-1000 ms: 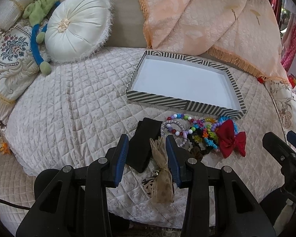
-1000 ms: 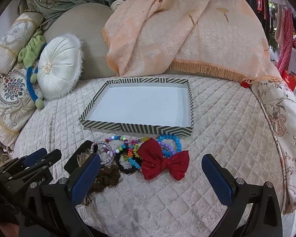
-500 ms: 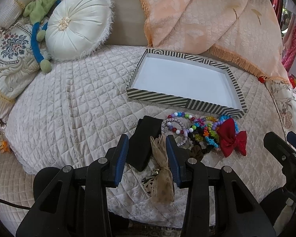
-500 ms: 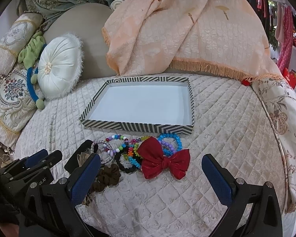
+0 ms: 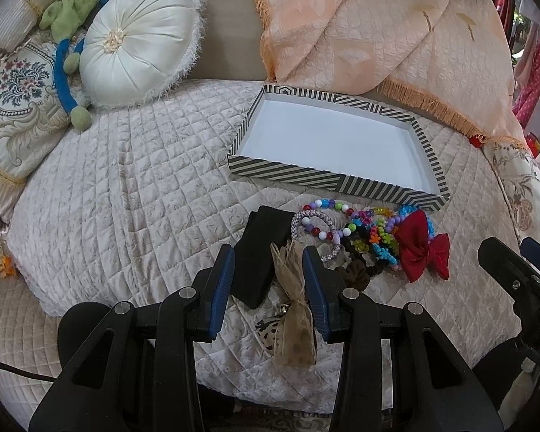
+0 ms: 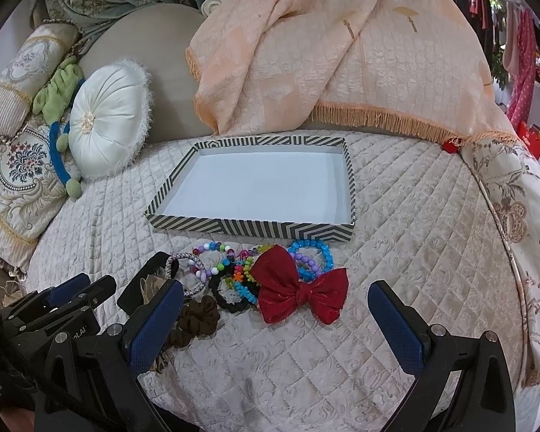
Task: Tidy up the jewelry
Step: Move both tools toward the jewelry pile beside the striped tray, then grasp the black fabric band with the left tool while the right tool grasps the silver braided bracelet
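A heap of jewelry lies on the quilted bed in front of a striped tray (image 5: 327,176) whose white inside is bare. The heap holds a red bow (image 5: 419,248), coloured bead bracelets (image 5: 327,230), a brown scrunchie (image 6: 196,318), a flat black piece (image 5: 261,252) and a beige gauze bow (image 5: 293,309). My left gripper (image 5: 268,277) hovers open over the black piece and the beige bow, which lies by its right finger. Wide open, my right gripper (image 6: 275,288) stands just before the red bow (image 6: 298,288) with nothing gripped.
A round white cushion (image 5: 133,54), patterned pillows and a green-blue plush toy (image 5: 68,57) sit at the back left. A peach fringed blanket (image 5: 378,36) hangs behind the tray. The bed's edge runs close under both grippers. Clothes hang at the far right.
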The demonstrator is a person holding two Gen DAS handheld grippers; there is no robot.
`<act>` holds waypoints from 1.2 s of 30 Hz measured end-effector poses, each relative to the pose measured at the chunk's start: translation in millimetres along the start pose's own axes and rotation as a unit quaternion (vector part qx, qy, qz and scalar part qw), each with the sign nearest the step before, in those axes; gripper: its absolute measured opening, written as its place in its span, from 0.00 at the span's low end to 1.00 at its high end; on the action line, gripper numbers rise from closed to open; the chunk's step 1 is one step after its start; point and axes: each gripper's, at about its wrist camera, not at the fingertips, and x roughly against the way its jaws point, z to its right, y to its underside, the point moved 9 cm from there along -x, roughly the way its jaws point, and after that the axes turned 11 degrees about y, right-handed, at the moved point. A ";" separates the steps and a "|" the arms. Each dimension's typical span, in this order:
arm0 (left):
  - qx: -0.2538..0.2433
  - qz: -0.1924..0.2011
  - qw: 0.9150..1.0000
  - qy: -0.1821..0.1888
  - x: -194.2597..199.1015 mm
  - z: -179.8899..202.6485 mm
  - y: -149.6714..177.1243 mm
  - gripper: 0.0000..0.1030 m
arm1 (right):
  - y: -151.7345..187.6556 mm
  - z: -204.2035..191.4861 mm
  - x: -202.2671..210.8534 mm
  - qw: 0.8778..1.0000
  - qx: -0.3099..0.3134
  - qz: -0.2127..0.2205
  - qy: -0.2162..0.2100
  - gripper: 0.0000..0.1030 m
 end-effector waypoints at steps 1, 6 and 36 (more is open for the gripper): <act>0.000 0.000 1.000 0.000 -0.1 0.1 0.0 0.37 | 0.3 -0.4 -0.4 1.000 -0.001 -0.002 -0.001 0.99; 0.000 -0.003 1.000 0.001 -1.2 0.9 1.1 0.37 | 2.8 -2.3 -2.9 1.000 0.000 -0.006 -0.005 0.99; 0.003 -0.013 1.000 0.002 -5.1 -2.6 4.9 0.37 | 10.9 -8.9 -11.4 1.000 0.005 -0.021 -0.018 0.99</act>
